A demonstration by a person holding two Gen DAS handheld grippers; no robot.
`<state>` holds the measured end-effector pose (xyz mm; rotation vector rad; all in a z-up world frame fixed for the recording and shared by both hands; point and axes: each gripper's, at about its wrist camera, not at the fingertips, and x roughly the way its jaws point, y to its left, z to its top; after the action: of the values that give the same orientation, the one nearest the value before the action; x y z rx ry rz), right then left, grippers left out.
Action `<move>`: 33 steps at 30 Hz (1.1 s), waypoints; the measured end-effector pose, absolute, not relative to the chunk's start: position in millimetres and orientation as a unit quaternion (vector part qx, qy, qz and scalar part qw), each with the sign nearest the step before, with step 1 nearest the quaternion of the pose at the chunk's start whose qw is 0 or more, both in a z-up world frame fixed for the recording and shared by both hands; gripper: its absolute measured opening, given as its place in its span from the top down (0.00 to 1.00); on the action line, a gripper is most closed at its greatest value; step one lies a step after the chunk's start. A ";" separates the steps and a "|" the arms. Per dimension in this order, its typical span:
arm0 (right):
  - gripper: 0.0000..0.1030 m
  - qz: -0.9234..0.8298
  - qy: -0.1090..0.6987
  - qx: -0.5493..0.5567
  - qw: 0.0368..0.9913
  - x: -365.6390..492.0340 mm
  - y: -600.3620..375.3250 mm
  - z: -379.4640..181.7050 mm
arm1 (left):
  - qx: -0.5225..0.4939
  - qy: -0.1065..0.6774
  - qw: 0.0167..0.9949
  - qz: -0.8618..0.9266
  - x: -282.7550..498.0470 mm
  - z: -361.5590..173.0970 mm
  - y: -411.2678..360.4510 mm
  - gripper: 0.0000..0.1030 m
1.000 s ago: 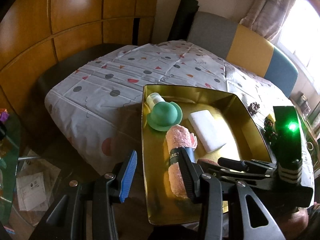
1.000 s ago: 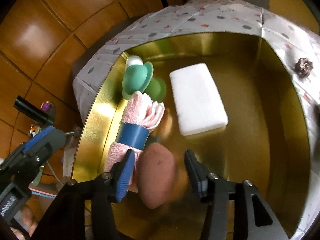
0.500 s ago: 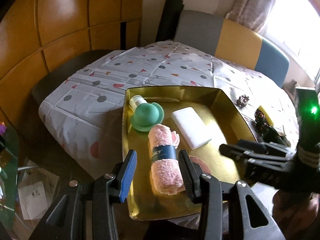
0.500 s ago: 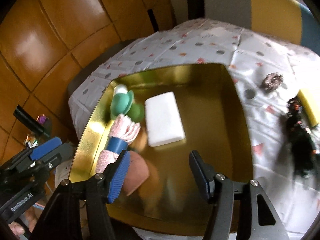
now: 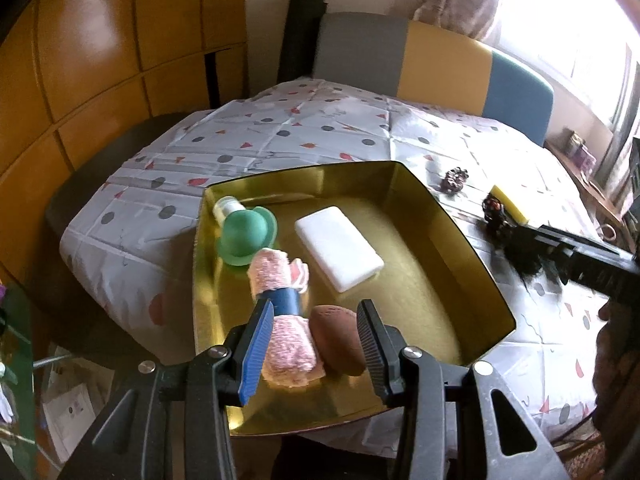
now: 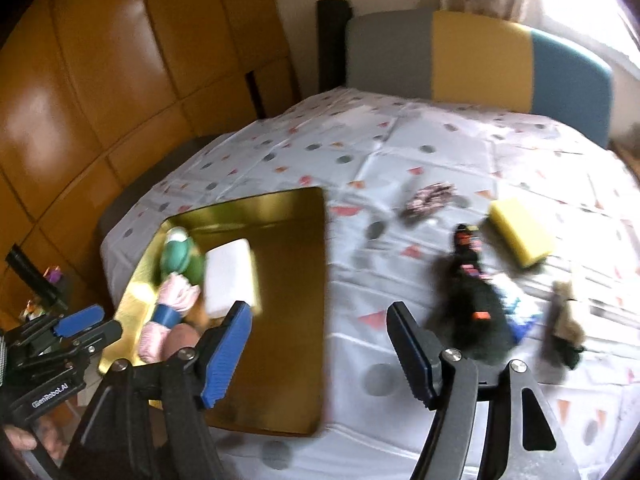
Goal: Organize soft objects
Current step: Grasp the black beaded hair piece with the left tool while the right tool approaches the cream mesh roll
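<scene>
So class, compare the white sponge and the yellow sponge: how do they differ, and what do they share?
The white sponge lies inside the gold tray; the yellow sponge lies on the tablecloth, outside the tray. The white sponge has rounded corners; the yellow sponge looks squarer-edged. Both are flat rectangular blocks that no gripper touches.

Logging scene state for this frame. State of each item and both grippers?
gold tray: on the tablecloth, holds four items
pink towel roll: lying in the tray, banded
brown sponge: in the tray beside the towel roll
white sponge: flat in the tray
green toy: in the tray
yellow sponge: on the tablecloth, outside the tray
black furry item: on the tablecloth, blurred
left gripper: open, empty
right gripper: open, empty
</scene>
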<state>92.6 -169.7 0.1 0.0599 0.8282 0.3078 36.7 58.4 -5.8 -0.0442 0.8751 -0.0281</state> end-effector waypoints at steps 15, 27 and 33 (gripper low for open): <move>0.25 -0.016 0.366 0.075 0.927 86.7 -325.8 7.4 | 0.010 0.433 0.897 -0.087 51.8 0.2 1.8 0.58; 0.25 -0.128 0.381 0.182 0.897 83.0 -427.4 -32.7 | -0.001 0.444 0.879 -0.175 97.1 16.7 -75.7 0.58; 0.24 -0.130 0.383 0.195 0.894 80.2 -429.3 -32.9 | -0.030 0.477 0.854 -0.205 139.2 6.0 -120.3 0.58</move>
<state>80.2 -429.3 -32.9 0.4054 0.7935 -0.2695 139.2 -120.3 6.0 -0.0626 1.0039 -0.4321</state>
